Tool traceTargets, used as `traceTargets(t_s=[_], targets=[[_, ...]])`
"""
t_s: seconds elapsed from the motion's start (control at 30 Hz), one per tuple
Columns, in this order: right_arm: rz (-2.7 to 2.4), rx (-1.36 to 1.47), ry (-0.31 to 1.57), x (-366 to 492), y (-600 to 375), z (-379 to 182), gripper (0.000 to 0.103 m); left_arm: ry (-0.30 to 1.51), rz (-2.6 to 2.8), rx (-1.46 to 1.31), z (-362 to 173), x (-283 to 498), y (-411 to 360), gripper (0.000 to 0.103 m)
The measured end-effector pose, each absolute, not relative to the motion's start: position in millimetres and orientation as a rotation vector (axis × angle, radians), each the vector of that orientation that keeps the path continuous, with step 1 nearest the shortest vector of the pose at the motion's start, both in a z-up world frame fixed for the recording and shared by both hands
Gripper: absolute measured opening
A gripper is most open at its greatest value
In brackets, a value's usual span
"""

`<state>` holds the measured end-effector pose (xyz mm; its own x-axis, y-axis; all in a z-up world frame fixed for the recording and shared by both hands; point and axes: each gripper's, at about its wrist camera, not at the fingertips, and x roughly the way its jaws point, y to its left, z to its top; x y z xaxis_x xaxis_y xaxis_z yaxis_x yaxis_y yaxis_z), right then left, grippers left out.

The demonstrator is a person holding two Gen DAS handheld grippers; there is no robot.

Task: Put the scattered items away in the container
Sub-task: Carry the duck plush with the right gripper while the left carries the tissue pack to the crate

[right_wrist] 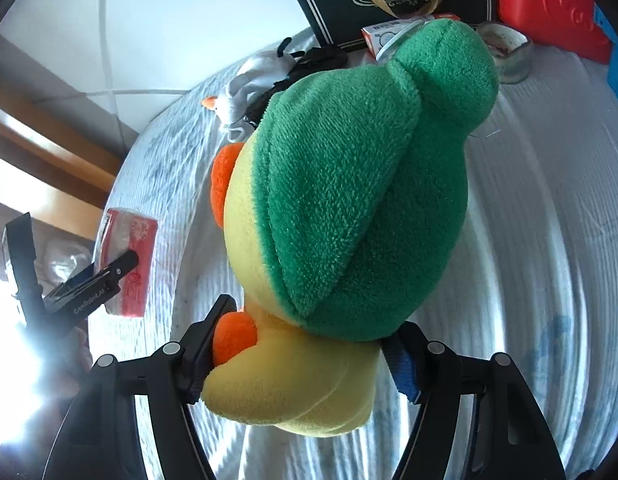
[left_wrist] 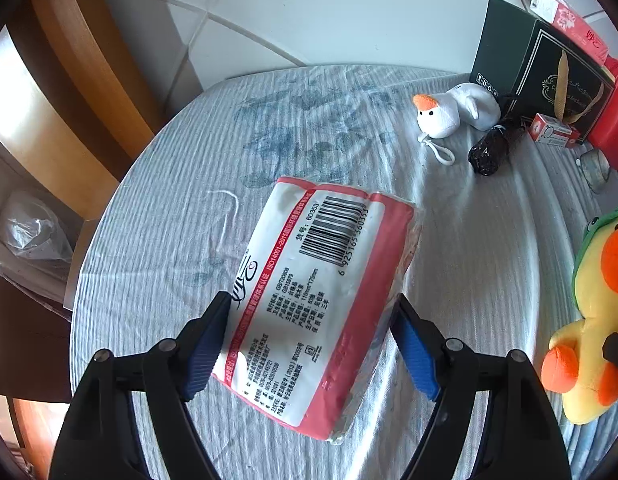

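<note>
A red and white tissue pack (left_wrist: 317,296) lies on the striped cloth, barcode up. My left gripper (left_wrist: 313,340) straddles its near end with both blue pads against its sides. It also shows in the right wrist view (right_wrist: 127,256). My right gripper (right_wrist: 305,360) is shut on a yellow plush duck with a green hat (right_wrist: 349,208), held above the cloth. The duck also shows in the left wrist view (left_wrist: 589,320). A dark gift bag (left_wrist: 549,72) stands at the far right.
A white plush goose (left_wrist: 453,110), a black folded umbrella (left_wrist: 495,148), a small red box (left_wrist: 553,130), a tape roll (left_wrist: 595,168) and a red container (left_wrist: 613,120) lie near the bag. The table edge (left_wrist: 109,240) curves at left, by wooden furniture.
</note>
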<state>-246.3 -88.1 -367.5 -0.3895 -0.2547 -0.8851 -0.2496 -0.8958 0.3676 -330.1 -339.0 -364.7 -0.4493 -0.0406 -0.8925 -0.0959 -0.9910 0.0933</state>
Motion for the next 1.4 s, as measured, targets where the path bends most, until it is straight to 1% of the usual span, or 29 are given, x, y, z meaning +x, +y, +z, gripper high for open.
traceTargets(t_s=[0.2, 0.53, 0.87, 1.0, 1.17, 1.3, 1.4], targets=[[-2.496, 1.71, -0.686, -234.2, -96.1, -355.0, 0.069, 0.198, 2.696, -1.655, -343.2, -302.2, -343.9, 0.078], [-2.456, 1.667, -0.58, -217.3, -115.5, -321.5, 0.069, 0.092, 2.787, -1.671, -305.5, -248.5, -344.8, 0.078], [-2.428, 1.577, -0.468, -178.9, -93.8, -290.2, 0.069, -0.008, 2.843, -1.664, -269.6, -174.8, -341.8, 0.078], [-2.429, 1.541, -0.403, -165.2, -87.6, -277.3, 0.069, 0.001, 2.892, -1.624, -244.8, -150.1, -334.7, 0.078], [-2.403, 1.515, -0.373, -142.5, -75.1, -262.2, 0.069, -0.03, 2.949, -1.537, -205.6, -125.0, -319.8, 0.078], [-2.378, 1.482, -0.332, -124.6, -63.0, -248.7, 0.069, 0.013, 3.005, -1.454, -177.9, -106.1, -300.9, 0.078], [-2.368, 1.452, -0.292, -113.3, -57.0, -237.0, 0.069, -0.002, 3.027, -1.421, -160.7, -95.3, -290.4, 0.078]])
